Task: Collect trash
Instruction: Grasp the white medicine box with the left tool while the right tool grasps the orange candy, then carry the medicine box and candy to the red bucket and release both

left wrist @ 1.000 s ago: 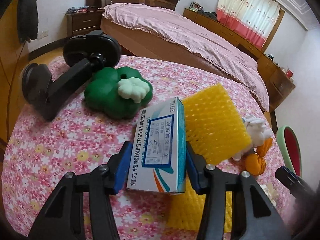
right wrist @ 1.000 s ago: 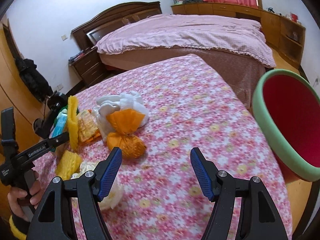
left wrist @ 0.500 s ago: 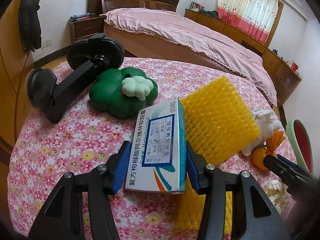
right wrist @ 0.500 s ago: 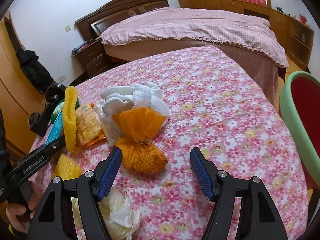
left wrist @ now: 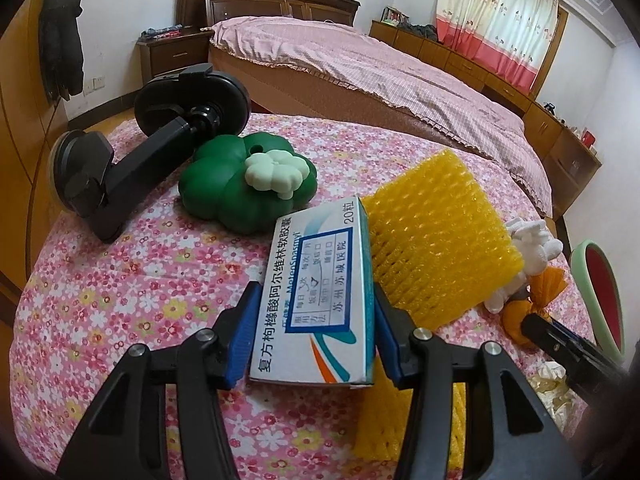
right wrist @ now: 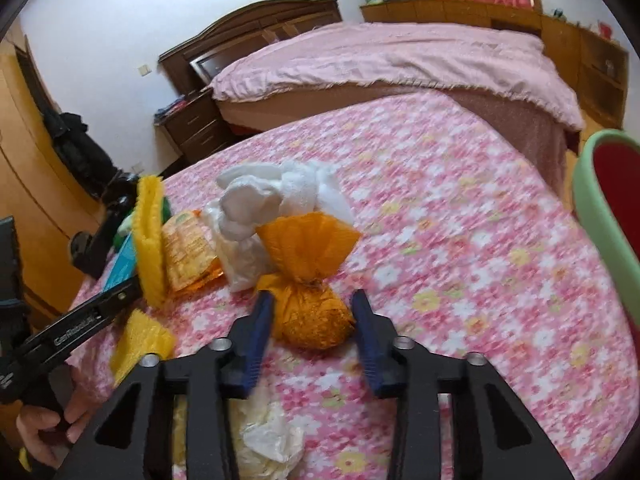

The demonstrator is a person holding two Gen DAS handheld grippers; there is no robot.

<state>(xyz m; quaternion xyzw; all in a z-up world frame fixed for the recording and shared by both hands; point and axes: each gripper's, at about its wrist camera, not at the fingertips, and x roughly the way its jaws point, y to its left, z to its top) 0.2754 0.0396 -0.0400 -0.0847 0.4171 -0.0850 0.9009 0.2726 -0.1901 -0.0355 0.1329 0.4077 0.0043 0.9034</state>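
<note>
Left gripper clamps a cardboard medicine box; right gripper is closing around an orange mesh bundle.

Left wrist view: blue pads press the glossy box's sides above the floral cloth, a yellow foam net just right, a lobed green toy beyond.
Right wrist view: pads flank the knotted, rounded bundle, contact unclear in the blur; crumpled white paper lies near, a green-rimmed red bin far right, contents unseen.
</note>
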